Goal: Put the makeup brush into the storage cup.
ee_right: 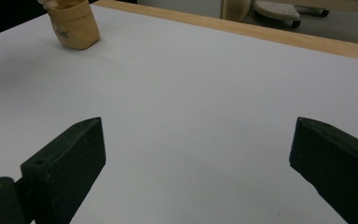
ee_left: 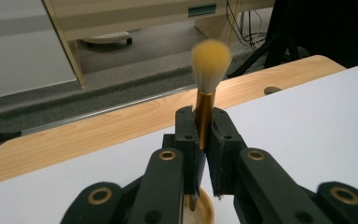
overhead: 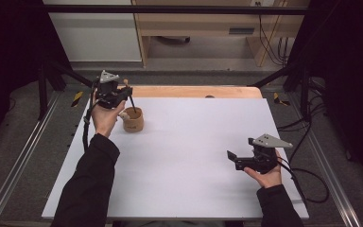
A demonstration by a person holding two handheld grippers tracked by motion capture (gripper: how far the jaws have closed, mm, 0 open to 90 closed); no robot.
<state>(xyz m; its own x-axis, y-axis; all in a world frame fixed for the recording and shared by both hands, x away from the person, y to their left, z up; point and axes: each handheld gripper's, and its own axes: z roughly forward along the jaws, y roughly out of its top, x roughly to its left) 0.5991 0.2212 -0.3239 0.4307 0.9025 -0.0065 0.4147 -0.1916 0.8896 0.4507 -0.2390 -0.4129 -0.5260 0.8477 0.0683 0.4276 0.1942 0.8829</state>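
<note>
My left gripper (ee_left: 204, 140) is clamped on a makeup brush (ee_left: 205, 109). Jaws pinch the gold ferrule, bristle head pointing up and away past the jaw tips. In the high view the same gripper (overhead: 123, 91) sits just above and behind the cup (overhead: 133, 119), with the dark handle end of the brush (overhead: 132, 101) angled down into the cup mouth. The left gripper view shows the cup rim (ee_left: 200, 210) right under the jaws, handle tip hanging over it. Can't tell whether the tip touches the inside of the cup.

The cup is tan, upright, with small print on the side. It stands on the white tabletop (overhead: 184, 156) toward its far left corner, my left hand (overhead: 105, 116) just beside it on its left.

My right gripper (overhead: 233, 159) is released: jaws spread wide, nothing between them, only bare tabletop (ee_right: 191, 116) showing in the gap. It's well apart from the cup, on the near right side, pointing back toward it. From the right gripper view the cup (ee_right: 73, 28) sits far off at upper left.

Wooden edge strip (overhead: 194, 91) runs just behind the cup, beyond the white sheet.
</note>
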